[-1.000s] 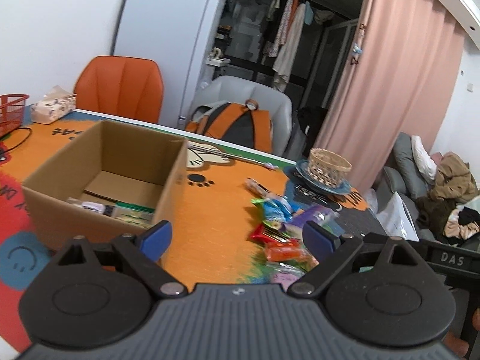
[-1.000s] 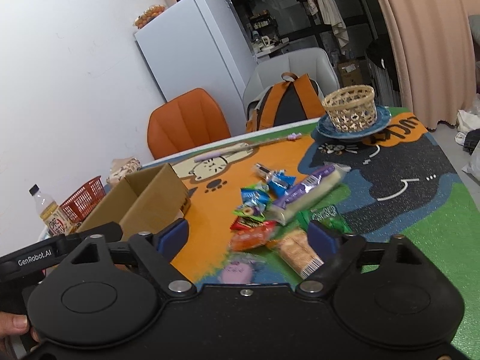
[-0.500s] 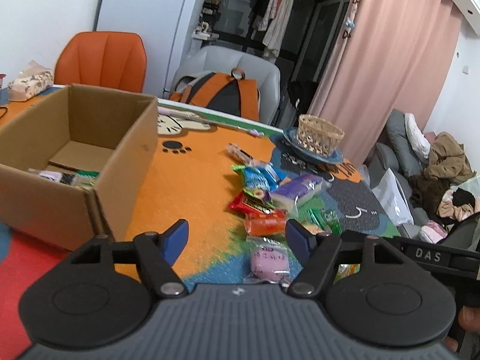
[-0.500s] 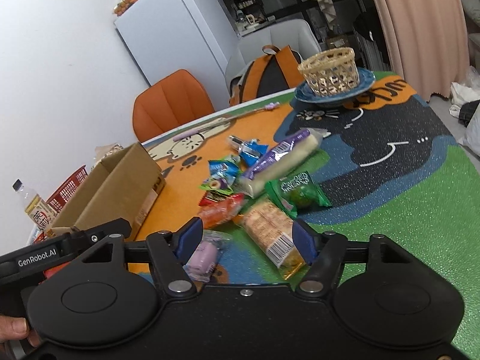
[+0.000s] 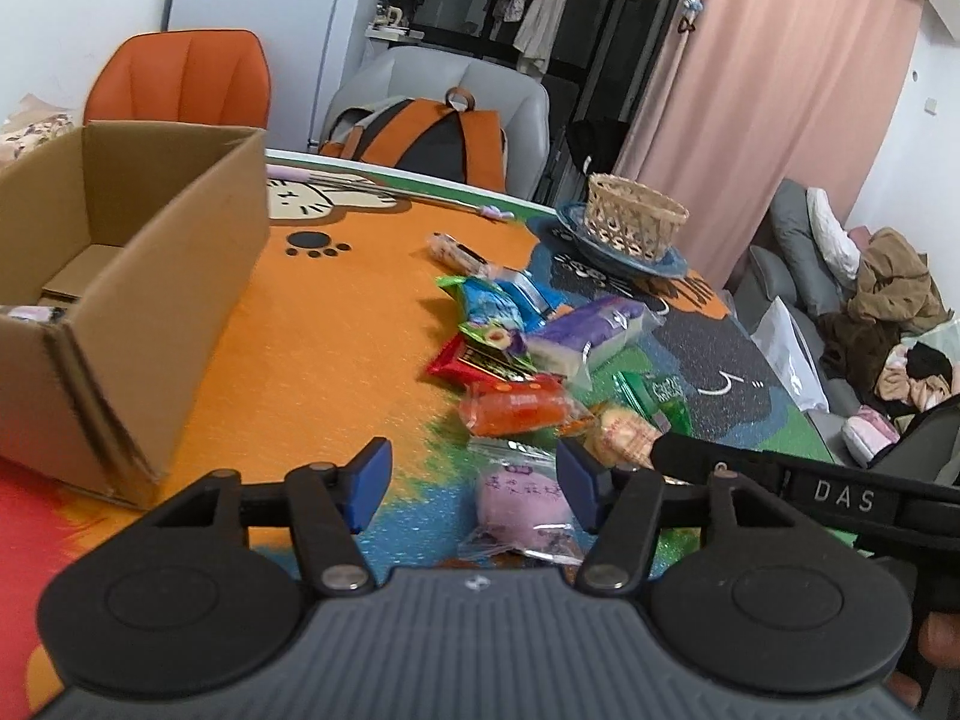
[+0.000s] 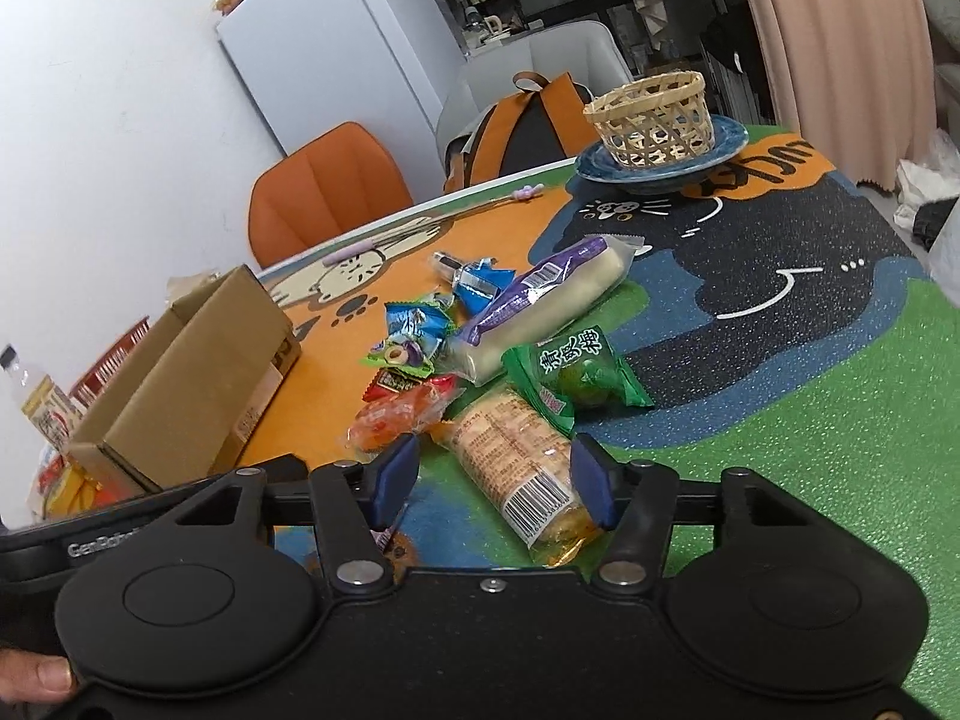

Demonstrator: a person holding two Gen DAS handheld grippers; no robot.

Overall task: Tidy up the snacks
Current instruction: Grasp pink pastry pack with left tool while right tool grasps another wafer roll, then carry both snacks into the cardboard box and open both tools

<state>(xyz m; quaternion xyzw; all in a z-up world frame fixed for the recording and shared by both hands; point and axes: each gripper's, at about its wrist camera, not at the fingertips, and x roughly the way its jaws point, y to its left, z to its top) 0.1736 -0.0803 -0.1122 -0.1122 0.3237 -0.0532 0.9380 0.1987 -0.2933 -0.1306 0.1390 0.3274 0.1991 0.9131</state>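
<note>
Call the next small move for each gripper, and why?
Probably close both the rest of the way. The left gripper straddles the pink bun packet, the right gripper the cracker packet; both sets of jaws have just been closing, pads not yet clearly pressing. Then lift toward the cardboard box, which already holds a few items.

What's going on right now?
Left gripper closing around pink snack packet; right gripper closing around cracker pack. Neither gripped. Cardboard box unobstructed.

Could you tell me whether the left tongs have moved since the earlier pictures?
Yes. The left tongs have come forward and down, from beside the cardboard box to the pink snack packet, and their jaws have just been closing around it.
</note>
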